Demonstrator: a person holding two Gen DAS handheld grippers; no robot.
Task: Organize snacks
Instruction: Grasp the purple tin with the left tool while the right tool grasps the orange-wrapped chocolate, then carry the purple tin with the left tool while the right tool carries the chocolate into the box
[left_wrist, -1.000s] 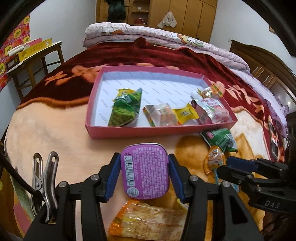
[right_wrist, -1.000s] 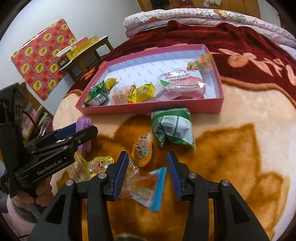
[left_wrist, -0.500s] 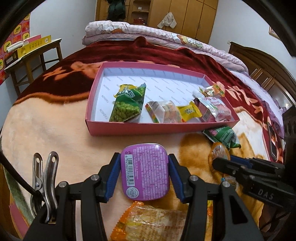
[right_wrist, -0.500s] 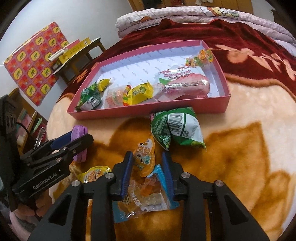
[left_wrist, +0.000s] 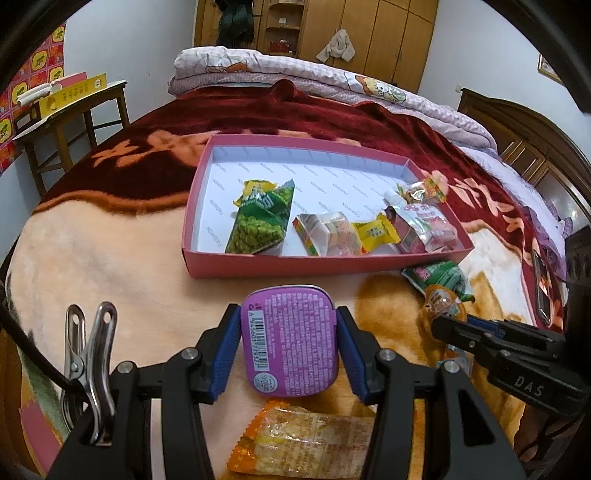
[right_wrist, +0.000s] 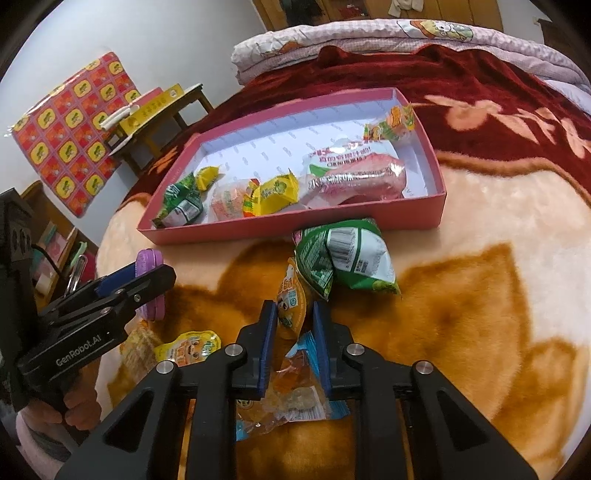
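Note:
My left gripper (left_wrist: 288, 321) is shut on a purple tin (left_wrist: 291, 350), held above the blanket in front of the pink tray (left_wrist: 277, 266). Several snack packs lie in the tray. My right gripper (right_wrist: 294, 308) is low over the blanket, its jaws closing on a crumpled blue-edged clear packet (right_wrist: 299, 391). The lower end of an orange jelly pouch (right_wrist: 291, 291) also sits between the tips. A green pack (right_wrist: 347, 258) lies just beyond, against the tray's front wall (right_wrist: 295, 225). The left gripper (right_wrist: 147, 280) with the tin (right_wrist: 149, 258) shows at the left.
A yellow jelly pouch (right_wrist: 188, 349) and an orange-edged packet (left_wrist: 306, 439) lie on the blanket near me. A metal clip (left_wrist: 88, 354) hangs on the left gripper. A phone (left_wrist: 541, 288) lies at the right, a wooden stool (left_wrist: 74, 110) stands at the left, and folded quilts (left_wrist: 314, 77) are behind.
The right gripper's jaws have narrowed around the blue-edged packet, and it has crept forward to the orange pouch. The left gripper and the tin have stayed put.

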